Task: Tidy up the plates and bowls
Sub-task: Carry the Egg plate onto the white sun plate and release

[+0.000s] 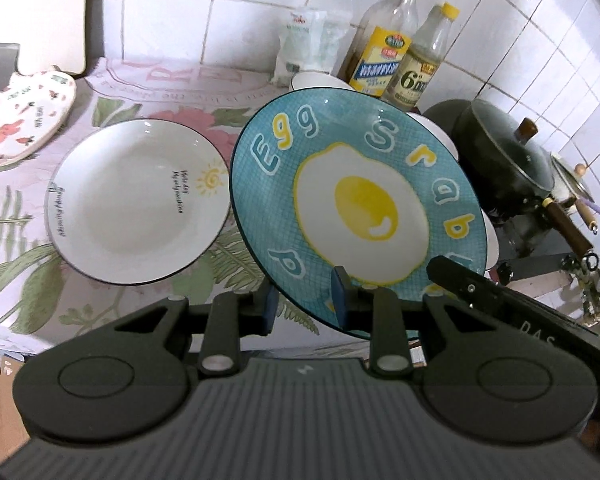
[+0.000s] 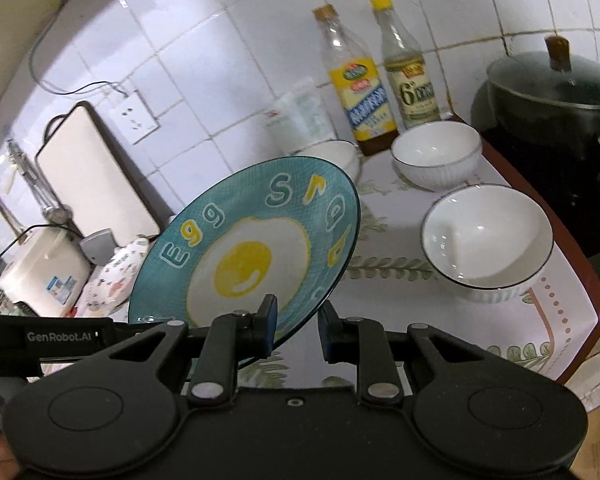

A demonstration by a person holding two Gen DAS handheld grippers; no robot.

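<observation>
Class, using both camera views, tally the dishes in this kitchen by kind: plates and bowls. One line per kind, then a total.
Plates: 3 (blue egg plate, white plate, patterned plate)
Bowls: 3 (near, middle, far)
Total: 6

The blue egg plate [image 1: 356,208] hides most of the white bowls [image 1: 440,128] behind it; bottle labels [image 1: 414,80] too small to read

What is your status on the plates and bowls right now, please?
Left gripper and right gripper both shut on the blue egg plate, lifted and tilted. White plate lies on the counter. Nothing blocking.
</observation>
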